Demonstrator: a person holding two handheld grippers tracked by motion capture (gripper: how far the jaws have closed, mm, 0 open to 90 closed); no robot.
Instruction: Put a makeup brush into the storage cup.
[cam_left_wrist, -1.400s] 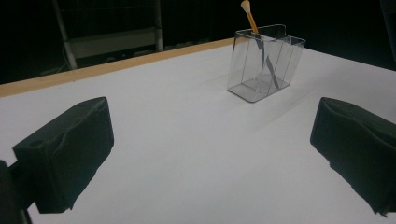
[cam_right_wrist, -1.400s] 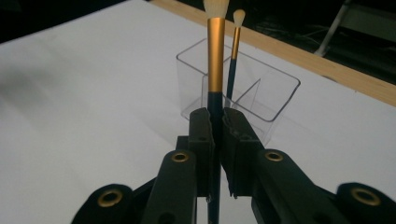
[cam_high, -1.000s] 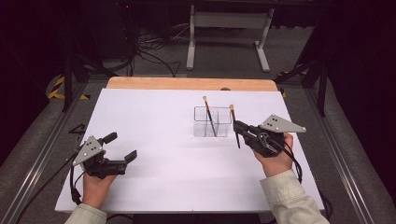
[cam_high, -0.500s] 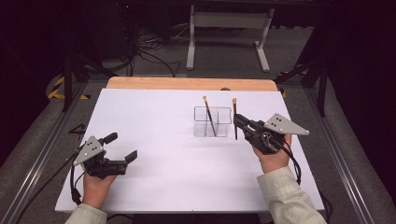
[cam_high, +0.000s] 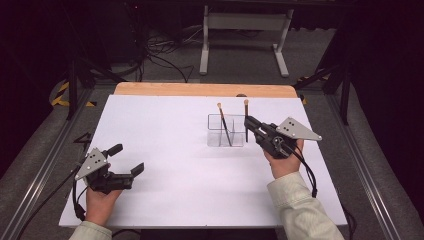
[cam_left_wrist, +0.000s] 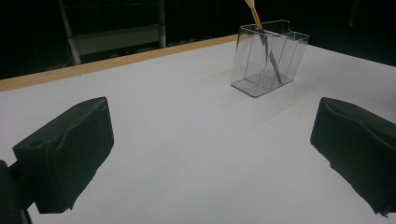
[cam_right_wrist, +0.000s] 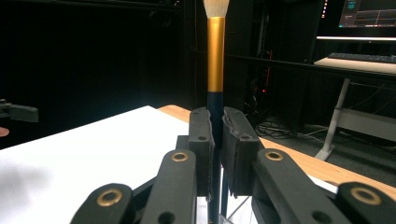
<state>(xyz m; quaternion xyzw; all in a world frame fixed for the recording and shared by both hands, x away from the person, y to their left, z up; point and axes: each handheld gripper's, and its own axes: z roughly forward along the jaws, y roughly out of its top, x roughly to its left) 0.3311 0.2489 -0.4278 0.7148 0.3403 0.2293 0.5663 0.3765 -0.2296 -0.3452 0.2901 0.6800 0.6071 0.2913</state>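
Right gripper (cam_high: 248, 123) sits at about 3 o'clock of table centre, just beside the right wall of the clear plastic divided holder (cam_high: 226, 131). Its jaws are clamped tight on the dark handle of a makeup brush with a gold ferrule and pale bristle tip (cam_right_wrist: 215, 60). The brush stands upright, bristles up. In the high view that brush (cam_high: 246, 120) is at the holder's right edge. Whether its lower end is inside the holder or just outside, can't tell. The right gripper view shows clear plastic directly below the pads (cam_right_wrist: 201, 140).

A second thin dark-handled brush with a pale tip (cam_high: 223, 124) is inside the holder, leaning toward 11 o'clock.

Left gripper (cam_high: 127, 162) is at roughly 8 o'clock, low over the white table top (cam_high: 165, 150), well apart from the holder. Its jaws are spread wide with nothing between them. In the left gripper view the holder (cam_left_wrist: 268, 58) sits at about 1 o'clock, with an orange-gold ferrule (cam_left_wrist: 254, 14) poking above the rim.

A wooden strip (cam_high: 205, 90) runs along the far edge at 12 o'clock.

A monitor (cam_right_wrist: 369, 14) at upper right of the right gripper view shows writing too small to read. No legible brands or labels elsewhere.
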